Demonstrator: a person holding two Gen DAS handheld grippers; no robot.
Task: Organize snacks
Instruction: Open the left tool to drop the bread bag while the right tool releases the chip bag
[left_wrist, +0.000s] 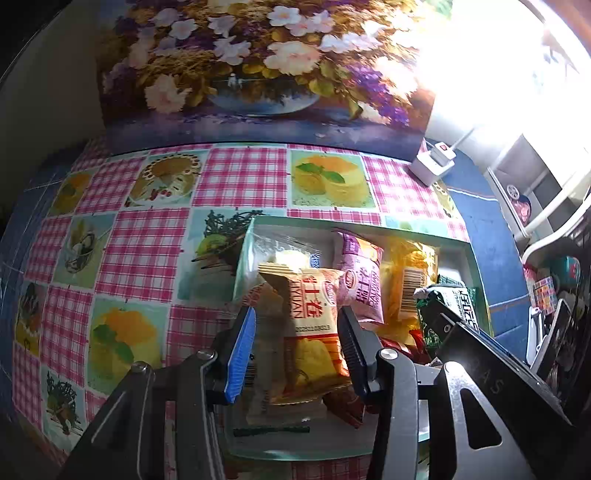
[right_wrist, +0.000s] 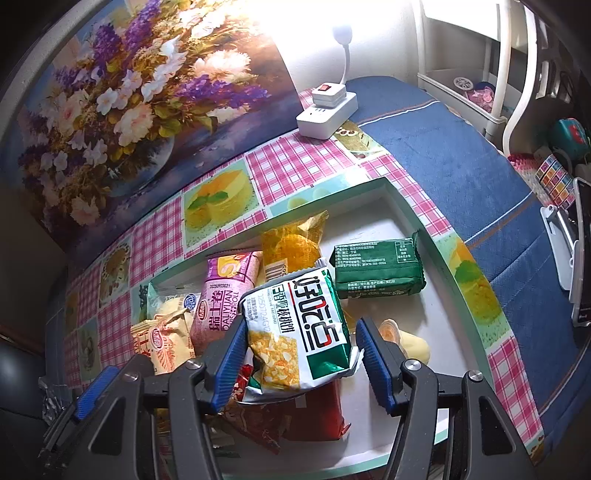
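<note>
Both tools stand spread over the tray (right_wrist: 413, 218): the left gripper (left_wrist: 297, 350) brackets the orange packet (left_wrist: 314, 332) at lower centre, the right gripper (right_wrist: 301, 354) the white-green packet (right_wrist: 295, 328), neither visibly pinched. Likely fault: slippery, overlapping wrappers may slide or drag neighbours. Roughly nine snacks are countable, including one pink packet (right_wrist: 225, 299), one dark green packet (right_wrist: 376, 266).

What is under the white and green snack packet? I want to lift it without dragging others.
The white and green snack packet lies on a red packet, partly showing below it. Whatever else lies under it is covered.
</note>
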